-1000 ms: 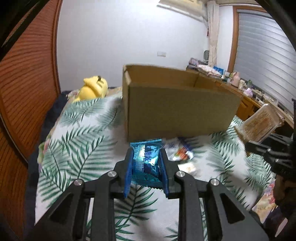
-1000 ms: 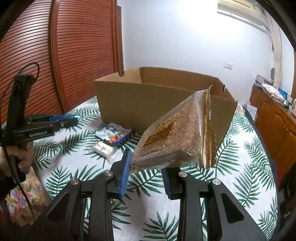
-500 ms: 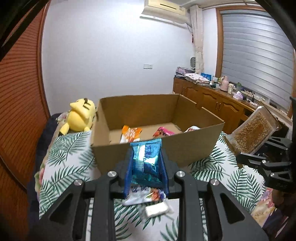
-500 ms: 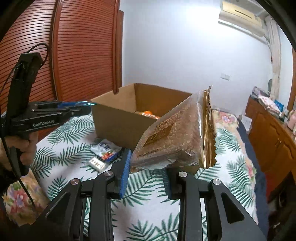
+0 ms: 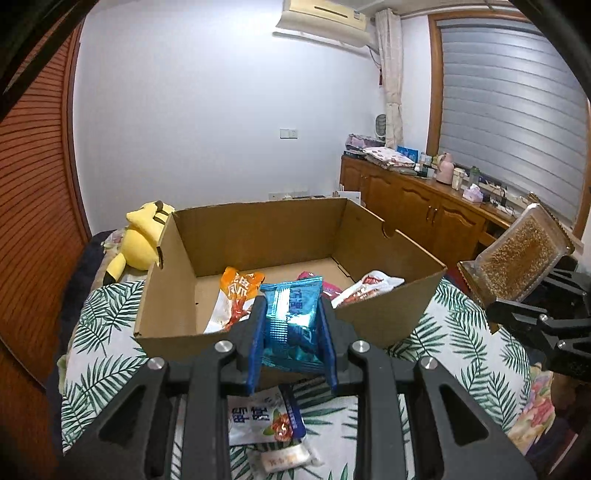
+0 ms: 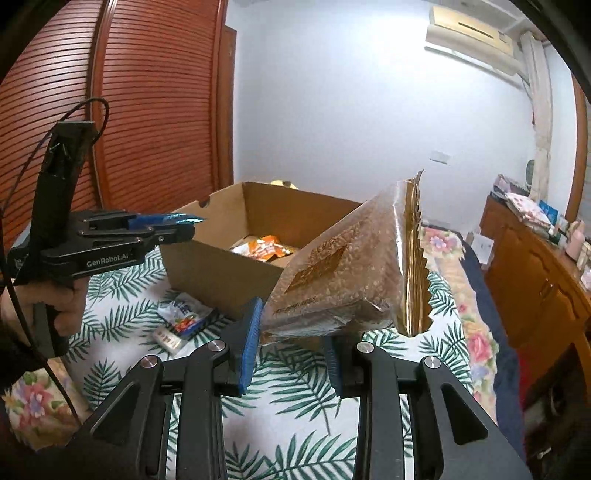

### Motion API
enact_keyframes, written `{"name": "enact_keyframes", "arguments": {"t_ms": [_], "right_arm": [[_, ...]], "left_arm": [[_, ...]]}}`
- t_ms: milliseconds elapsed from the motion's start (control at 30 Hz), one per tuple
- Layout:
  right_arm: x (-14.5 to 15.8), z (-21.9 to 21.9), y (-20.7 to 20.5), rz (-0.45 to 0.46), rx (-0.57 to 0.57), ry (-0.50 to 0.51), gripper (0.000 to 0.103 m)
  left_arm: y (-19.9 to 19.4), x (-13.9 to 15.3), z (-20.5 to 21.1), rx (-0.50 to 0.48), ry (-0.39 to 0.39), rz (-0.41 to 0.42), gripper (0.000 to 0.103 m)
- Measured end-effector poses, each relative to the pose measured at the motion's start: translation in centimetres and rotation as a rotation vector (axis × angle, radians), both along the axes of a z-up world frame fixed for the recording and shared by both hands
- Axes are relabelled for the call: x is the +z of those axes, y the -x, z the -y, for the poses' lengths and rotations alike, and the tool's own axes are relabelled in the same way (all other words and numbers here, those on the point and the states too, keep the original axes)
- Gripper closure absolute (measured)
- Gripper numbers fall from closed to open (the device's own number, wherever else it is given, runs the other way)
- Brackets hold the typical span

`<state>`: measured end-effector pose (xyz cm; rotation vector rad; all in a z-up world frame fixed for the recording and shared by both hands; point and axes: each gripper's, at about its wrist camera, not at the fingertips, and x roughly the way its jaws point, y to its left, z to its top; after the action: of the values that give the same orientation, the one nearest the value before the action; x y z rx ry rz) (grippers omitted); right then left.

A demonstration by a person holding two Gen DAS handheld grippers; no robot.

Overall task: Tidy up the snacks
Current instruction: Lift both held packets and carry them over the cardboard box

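Both grippers have risen since a second ago: the cardboard box (image 5: 280, 266), then seen side-on with its inside hidden, now shows its floor ahead of and below the left gripper (image 5: 291, 332).

Three packets already lie in the box: an orange packet (image 5: 238, 291), a white and red packet (image 5: 369, 286) and a pink one mostly hidden behind the load. So part of the sorting looks done.

Two snacks are in the air. The right gripper (image 6: 291, 343) is clamped on the lower end of a large clear bag of brown grains (image 6: 347, 273), which stands tilted above its fingers, short of the box's near wall. The left gripper is closed on a blue foil packet (image 5: 291, 325), held upright at about the level of the near rim.

Two snacks remain on the surface: a white pouch with blue print (image 5: 262, 417) below the left gripper, and a small pale bar (image 5: 284, 458) just beside it, nearer the camera. By my reckoning four items are left to box, two of them already in hand.

Under everything is a bed with a green palm-leaf cover (image 5: 99, 369). A yellow plush toy (image 5: 142, 236) lies beyond the box to the left. Slatted wooden doors (image 6: 147, 103) stand on that side, a wooden cabinet (image 5: 417, 203) with clutter under a shuttered window (image 5: 506, 110) to the right, and an air conditioner (image 5: 325, 18) high on the white wall.
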<state>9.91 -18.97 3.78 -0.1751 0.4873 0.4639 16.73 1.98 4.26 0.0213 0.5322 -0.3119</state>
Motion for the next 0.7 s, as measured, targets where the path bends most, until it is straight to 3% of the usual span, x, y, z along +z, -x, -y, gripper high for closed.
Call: {"name": "enact_keyframes", "arguments": {"t_ms": [700], "right_arm": [[0.3, -2.7, -6.6, -0.002, 0.056, -0.011, 0.073]], "left_arm": [[-6.8, 0.1, -1.3, 0.030, -0.023, -0.009, 0.078]]}}
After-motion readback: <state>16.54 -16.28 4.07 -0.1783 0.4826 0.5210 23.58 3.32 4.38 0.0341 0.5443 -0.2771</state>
